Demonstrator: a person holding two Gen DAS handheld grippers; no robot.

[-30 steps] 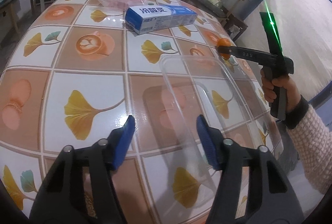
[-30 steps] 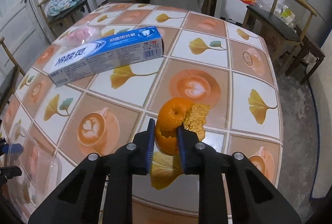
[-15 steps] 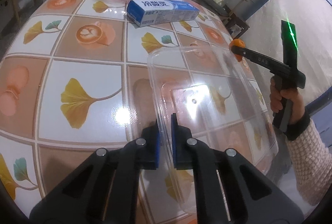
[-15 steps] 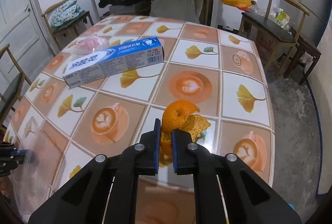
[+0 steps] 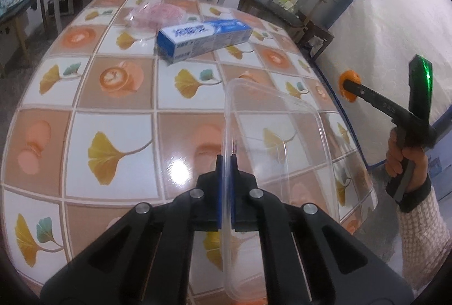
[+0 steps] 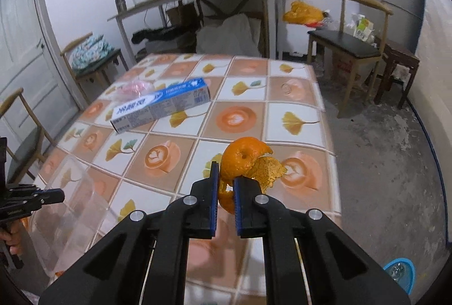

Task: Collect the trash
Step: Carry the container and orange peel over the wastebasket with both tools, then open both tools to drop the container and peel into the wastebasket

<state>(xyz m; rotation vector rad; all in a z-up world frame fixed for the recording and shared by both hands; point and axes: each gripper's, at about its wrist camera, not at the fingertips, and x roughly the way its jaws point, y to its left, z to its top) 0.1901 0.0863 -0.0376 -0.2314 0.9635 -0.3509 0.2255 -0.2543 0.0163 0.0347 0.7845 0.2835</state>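
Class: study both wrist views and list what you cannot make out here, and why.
- Clear plastic container: near end cut off by the left wrist view's bottom edge.
- Orange peel: lower part hidden between the right gripper fingers.
- Pink bag: contents blurred, left wrist view.
- Toothpaste box: small print too tiny.

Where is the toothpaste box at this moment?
In both wrist views the toothpaste box lies flat on the far part of the tiled table, touching the pink plastic bag.

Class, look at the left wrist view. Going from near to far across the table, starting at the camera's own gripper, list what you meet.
left gripper → clear plastic container → toothpaste box → crumpled pink plastic bag
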